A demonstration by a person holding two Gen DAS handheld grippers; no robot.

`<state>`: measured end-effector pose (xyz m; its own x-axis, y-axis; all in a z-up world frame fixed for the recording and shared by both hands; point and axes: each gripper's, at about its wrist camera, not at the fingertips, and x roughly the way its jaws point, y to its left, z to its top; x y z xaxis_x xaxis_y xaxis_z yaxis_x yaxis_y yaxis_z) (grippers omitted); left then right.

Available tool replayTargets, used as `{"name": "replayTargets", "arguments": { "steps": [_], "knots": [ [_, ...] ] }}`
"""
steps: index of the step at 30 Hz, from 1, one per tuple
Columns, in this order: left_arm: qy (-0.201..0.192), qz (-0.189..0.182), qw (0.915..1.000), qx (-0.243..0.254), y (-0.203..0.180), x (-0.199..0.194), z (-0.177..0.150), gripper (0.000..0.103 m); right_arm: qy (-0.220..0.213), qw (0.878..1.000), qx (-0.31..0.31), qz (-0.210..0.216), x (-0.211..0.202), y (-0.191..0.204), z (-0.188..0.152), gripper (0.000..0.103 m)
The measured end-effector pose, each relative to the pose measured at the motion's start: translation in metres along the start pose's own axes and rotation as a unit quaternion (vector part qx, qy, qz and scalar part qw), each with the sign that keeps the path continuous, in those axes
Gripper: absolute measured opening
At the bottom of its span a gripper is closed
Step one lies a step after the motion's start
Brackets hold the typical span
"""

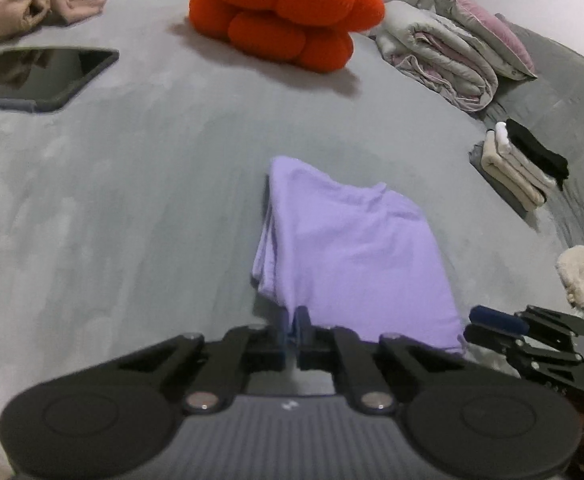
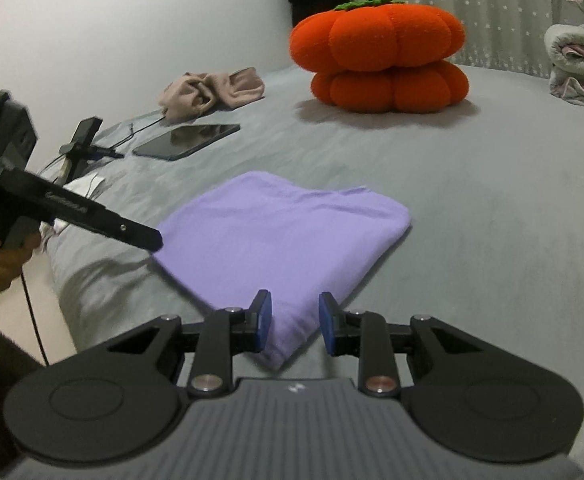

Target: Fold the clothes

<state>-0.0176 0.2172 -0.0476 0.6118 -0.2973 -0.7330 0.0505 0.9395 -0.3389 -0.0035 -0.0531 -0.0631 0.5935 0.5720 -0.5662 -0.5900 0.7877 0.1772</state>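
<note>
Orange pumpkin cushion (image 2: pixel 379 56) on grey bedcover (image 2: pixel 491 220); dark tablet (image 2: pixel 188 141) lying flat near left edge; rolled quilt (image 1: pixel 439 58) stacked at far right.

your left wrist camera looks down along its own fingers, close over the near edge of the folded purple cloth (image 1: pixel 355 248) on the grey bed (image 1: pixel 132 200). your right wrist camera faces the same cloth from the other near corner, tilted less steeply; both share the orange pumpkin cushion (image 2: pixel 379 56) and tablet (image 1: pixel 40 76).

Grey bed (image 2: pixel 471 208); lilac garment (image 2: pixel 276 232); tablet (image 2: pixel 188 140).
</note>
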Motion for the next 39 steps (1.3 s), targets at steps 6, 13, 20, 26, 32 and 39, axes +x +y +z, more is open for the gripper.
{"name": "replayTargets", "arguments": {
  "steps": [6,13,20,26,32,39],
  "knots": [
    [-0.013,0.046,0.9981,0.039,-0.009,-0.006,0.001,0.003,-0.002,1.000,-0.008,0.010,-0.006,0.004,-0.002,0.030],
    [-0.015,0.052,0.9965,0.063,-0.011,0.001,0.000,0.012,-0.004,1.000,-0.023,0.016,-0.005,0.009,-0.001,0.030],
    [-0.107,0.035,0.9867,0.117,-0.030,-0.014,0.006,0.024,-0.023,1.000,0.004,0.005,0.000,-0.003,0.007,0.030],
    [-0.116,0.030,0.9717,0.204,-0.058,0.014,-0.005,0.031,-0.031,0.999,0.022,0.001,0.011,-0.009,0.012,0.030],
    [-0.122,0.044,0.9658,0.225,-0.063,0.033,-0.008,0.034,-0.036,0.999,-0.010,-0.017,0.026,0.000,0.014,0.030],
    [-0.139,0.044,0.9650,0.218,-0.063,0.040,0.010,0.041,-0.055,0.998,0.016,-0.029,0.044,-0.008,0.029,0.030]
  ]
}}
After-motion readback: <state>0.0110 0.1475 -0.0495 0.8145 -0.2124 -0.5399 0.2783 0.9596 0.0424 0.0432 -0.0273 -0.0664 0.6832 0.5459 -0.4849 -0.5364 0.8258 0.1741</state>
